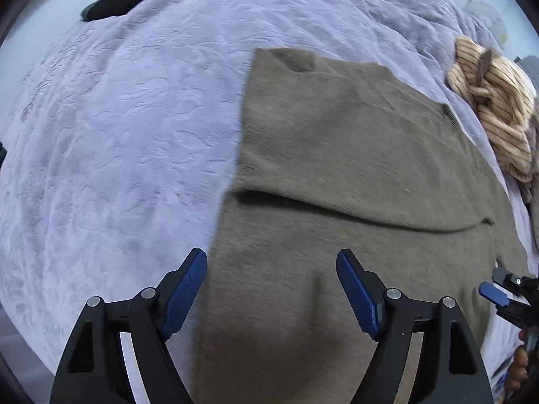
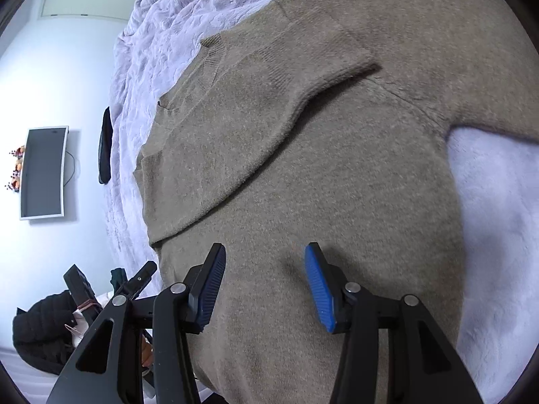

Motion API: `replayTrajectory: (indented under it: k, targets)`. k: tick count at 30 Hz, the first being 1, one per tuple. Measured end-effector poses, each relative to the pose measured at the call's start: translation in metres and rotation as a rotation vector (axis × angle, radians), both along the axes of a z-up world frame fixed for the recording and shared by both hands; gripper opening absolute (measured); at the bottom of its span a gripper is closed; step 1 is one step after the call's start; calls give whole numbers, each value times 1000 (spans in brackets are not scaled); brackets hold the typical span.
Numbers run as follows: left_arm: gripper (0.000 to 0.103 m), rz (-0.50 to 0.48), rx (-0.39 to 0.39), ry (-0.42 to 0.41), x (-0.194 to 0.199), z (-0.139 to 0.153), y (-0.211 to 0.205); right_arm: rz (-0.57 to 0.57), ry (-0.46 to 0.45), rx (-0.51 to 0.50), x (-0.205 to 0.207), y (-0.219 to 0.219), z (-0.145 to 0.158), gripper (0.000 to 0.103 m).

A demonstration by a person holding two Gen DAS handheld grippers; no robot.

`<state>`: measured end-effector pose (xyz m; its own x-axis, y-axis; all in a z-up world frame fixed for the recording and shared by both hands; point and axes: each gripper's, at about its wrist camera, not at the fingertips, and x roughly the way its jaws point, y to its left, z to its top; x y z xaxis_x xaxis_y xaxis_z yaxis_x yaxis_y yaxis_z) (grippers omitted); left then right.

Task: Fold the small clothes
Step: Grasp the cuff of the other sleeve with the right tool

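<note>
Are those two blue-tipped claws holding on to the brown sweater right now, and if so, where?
No, nothing is held. The left gripper and the right gripper both stand open above the brown sweater, with no cloth pinched between their pads.

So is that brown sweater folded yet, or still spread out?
Partly folded. The brown sweater lies flat on the lilac blanket with one sleeve folded across its body; the other sleeve still stretches out sideways.
</note>
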<state>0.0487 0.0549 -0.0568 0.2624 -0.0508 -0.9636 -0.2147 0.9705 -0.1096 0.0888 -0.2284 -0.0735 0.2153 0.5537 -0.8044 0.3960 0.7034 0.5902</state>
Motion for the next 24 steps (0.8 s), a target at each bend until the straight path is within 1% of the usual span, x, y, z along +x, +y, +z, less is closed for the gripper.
replayTrajectory:
  k: [2, 5, 9, 12, 16, 18, 24]
  targets:
    - [80, -52, 8, 7, 2, 3, -19, -16, 5, 0, -6, -5, 1, 60]
    - [80, -132, 25, 16, 5, 5, -53, -46, 11, -6, -18, -18, 3, 60]
    - [80, -195, 24, 53, 10, -2, -89, -96, 17, -20, -34, -42, 4, 61]
    - [80, -233, -10, 80, 12, -7, -114, -152, 23, -31, -47, -67, 4, 61]
    - [80, -275, -39, 81, 16, -7, -144, -247, 15, -71, -63, -109, 8, 61]
    - [80, -300, -45, 78, 20, -7, -161, -323, 3, -98, -73, -138, 10, 61]
    - [80, -369, -67, 72, 36, -9, -213, -622, -23, -158, -108, -234, 10, 61]
